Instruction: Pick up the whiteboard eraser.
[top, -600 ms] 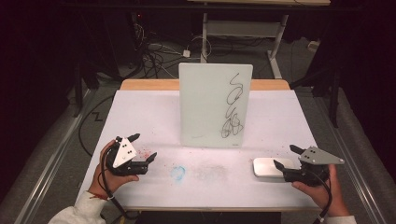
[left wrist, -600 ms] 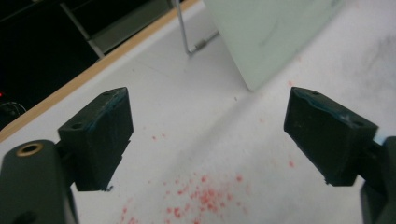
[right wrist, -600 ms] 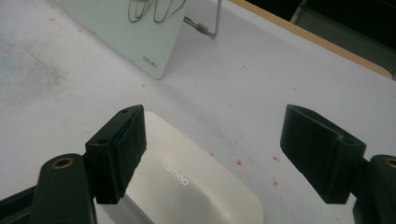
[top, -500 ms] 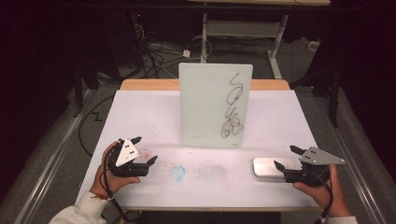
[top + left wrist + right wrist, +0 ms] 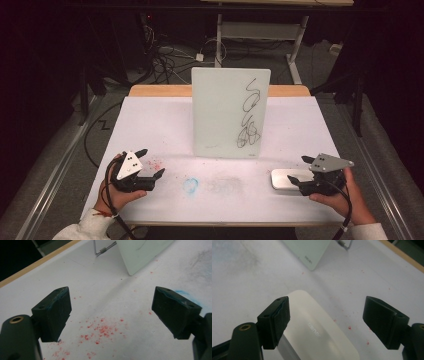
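Note:
A small whiteboard [image 5: 230, 112] stands upright at the table's middle, with black scribbles [image 5: 248, 117] on its right half. A white eraser block [image 5: 285, 178] lies flat at the front right. My right gripper [image 5: 299, 173] is open just above it, and the eraser [image 5: 317, 335] lies between and below the jaws. My left gripper [image 5: 152, 163] is open at the front left, hovering over red specks [image 5: 100, 330] on the white tabletop with nothing between its jaws. The whiteboard's lower corner [image 5: 140, 255] and wire stand [image 5: 103, 250] show ahead of it.
A blue smudge [image 5: 190, 185] and a grey smear [image 5: 225, 184] mark the white table cover [image 5: 150, 125] in front of the whiteboard. The wooden table edge [image 5: 160, 90] runs along the back. Cables [image 5: 165, 55] and a metal frame [image 5: 260, 30] lie on the floor beyond.
My left gripper has shifted slightly and tilted. The right gripper stays over the eraser.

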Tool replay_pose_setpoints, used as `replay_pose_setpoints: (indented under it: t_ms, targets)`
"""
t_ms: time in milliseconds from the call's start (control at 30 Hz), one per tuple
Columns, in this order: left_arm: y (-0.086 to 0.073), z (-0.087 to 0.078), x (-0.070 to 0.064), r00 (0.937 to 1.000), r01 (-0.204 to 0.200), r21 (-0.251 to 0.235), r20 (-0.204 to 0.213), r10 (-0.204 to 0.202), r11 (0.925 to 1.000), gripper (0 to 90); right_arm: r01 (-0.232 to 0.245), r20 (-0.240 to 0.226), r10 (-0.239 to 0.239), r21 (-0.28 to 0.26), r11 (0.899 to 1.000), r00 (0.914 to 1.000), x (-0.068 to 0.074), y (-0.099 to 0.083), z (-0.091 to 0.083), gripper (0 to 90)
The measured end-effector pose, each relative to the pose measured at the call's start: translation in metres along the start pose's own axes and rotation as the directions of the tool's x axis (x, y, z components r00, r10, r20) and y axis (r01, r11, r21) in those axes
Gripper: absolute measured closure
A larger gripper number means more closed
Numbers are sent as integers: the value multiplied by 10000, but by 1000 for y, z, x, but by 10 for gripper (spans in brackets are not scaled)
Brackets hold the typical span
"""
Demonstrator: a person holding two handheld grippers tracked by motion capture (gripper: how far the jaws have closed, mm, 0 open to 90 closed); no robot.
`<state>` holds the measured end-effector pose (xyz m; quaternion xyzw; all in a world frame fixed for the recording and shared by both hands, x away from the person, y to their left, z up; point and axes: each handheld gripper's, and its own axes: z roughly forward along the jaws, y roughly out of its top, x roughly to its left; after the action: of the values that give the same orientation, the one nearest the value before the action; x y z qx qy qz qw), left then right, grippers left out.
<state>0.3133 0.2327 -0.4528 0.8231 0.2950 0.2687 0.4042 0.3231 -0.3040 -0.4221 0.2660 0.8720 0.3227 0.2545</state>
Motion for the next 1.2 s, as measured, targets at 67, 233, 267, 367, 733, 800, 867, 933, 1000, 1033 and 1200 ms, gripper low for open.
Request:
replay_pose_setpoints:
  t_ms: [67, 233, 267, 367, 733, 800, 867, 933, 1000, 1033, 1200]
  targets:
    - [-1, 0, -1, 10000, -92, 94, 7, 92, 9999, 156, 207, -119, -203, 310, 9993, 9997, -2, 2, 1, 225]
    - [-5, 1, -7, 9995, -316, 538, 4, 316, 9981, 158, 1782, -1448, -1531, 1805, 9673, 9776, -14, 14, 8, 231]
    - [-5, 1, -7, 9995, -316, 538, 4, 316, 9981, 158, 2144, -1710, -1803, 2080, 9544, 9686, -14, 16, 10, 233]
    - [-8, 0, -10, 9989, -470, 782, 25, 470, 9958, 158, 2826, -2456, -2173, 2735, 9194, 9447, -13, 19, 17, 239]
    - [-11, 4, -12, 9977, -607, 1235, 359, 566, 9905, 151, 3748, -3632, -2453, 3470, 8597, 8989, -22, 19, 38, 221]
    - [-11, 6, -13, 9970, -666, 1318, 487, 606, 9890, 152, 3772, -3813, -2336, 3630, 8520, 8944, -23, 18, 43, 220]
    - [-11, 9, -13, 9955, -868, 1359, 505, 806, 9869, 152, 3723, -4019, -2137, 3728, 8500, 8904, -24, 18, 49, 227]
    - [-10, 9, -13, 9955, -858, 1344, 509, 796, 9872, 152, 3674, -4125, -2026, 3723, 8523, 8881, -22, 18, 53, 233]
    - [-11, 9, -12, 9958, -796, 1316, 545, 730, 9881, 151, 3646, -4118, -2003, 3719, 8537, 8890, -22, 18, 53, 235]
    - [-11, 9, -12, 9958, -796, 1316, 545, 730, 9881, 151, 3642, -4121, -2008, 3686, 8553, 8887, -22, 18, 52, 238]
    - [-11, 10, -12, 9957, -787, 1414, 587, 710, 9868, 151, 3605, -4160, -2046, 3409, 8682, 8861, -23, 17, 48, 309]
